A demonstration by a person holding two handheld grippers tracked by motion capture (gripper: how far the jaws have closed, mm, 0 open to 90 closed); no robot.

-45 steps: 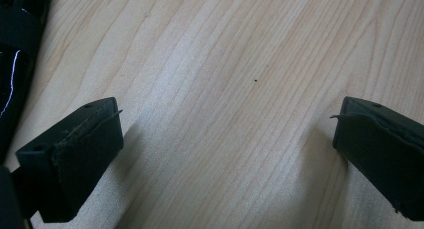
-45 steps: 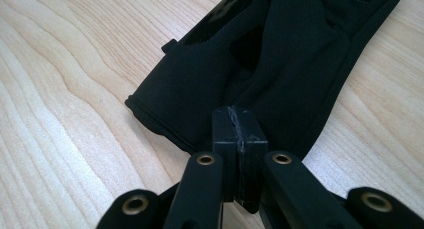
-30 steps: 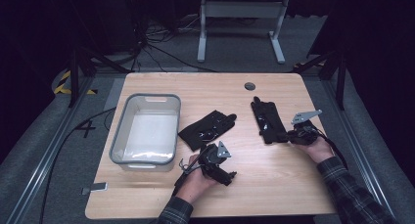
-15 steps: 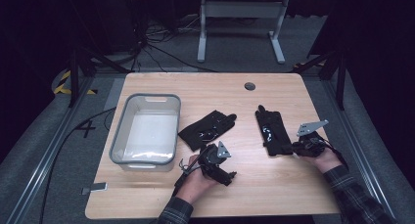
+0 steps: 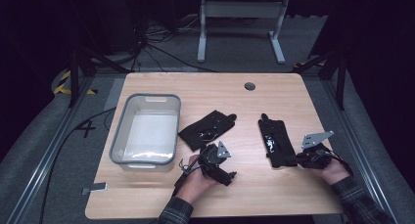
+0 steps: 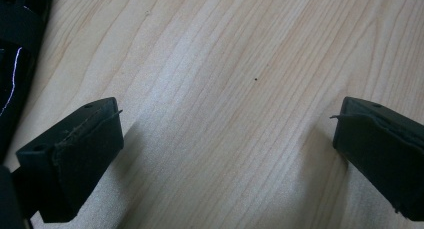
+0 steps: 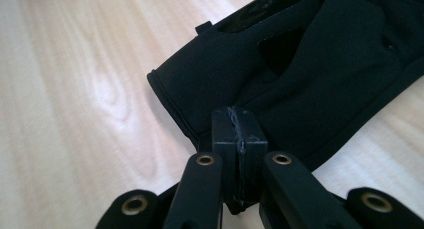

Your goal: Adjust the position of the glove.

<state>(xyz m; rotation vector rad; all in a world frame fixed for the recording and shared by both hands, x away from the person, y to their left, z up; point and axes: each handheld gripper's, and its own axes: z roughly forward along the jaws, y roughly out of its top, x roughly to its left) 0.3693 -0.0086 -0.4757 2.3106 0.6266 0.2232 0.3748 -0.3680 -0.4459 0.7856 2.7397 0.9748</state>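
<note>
Nearest the person, the left gripper [image 5: 230,176] lies low over bare bench [image 5: 274,194] wood, its jaws spread wide with nothing between them; in the left gripper view only wood grain lies between the two black pads [image 6: 85,154], and a dark edge of the left glove [image 6: 15,64] shows at that picture's far left. The left hand [image 5: 195,182] holds its gripper with the jaws pointing toward the right, the sleeve [image 5: 176,215] entering from the bottom edge. To the right, the right hand [image 5: 335,171] reaches in from the lower right corner and holds the right gripper [image 5: 299,161] level and pointing left, the grey plate [image 5: 317,137] on top. Its jaws are clenched on the cuff end of the right glove [image 5: 275,141]; in the right gripper view the pads [image 7: 240,134] meet on the black fabric hem. That glove lies flat, fingers pointing away from the person. The left glove lies just beyond the left gripper, slanted. Farther left stands a clear plastic bin [image 5: 120,141], well apart from both grippers. Near the far edge is a round cable hole [image 5: 250,86].
</note>
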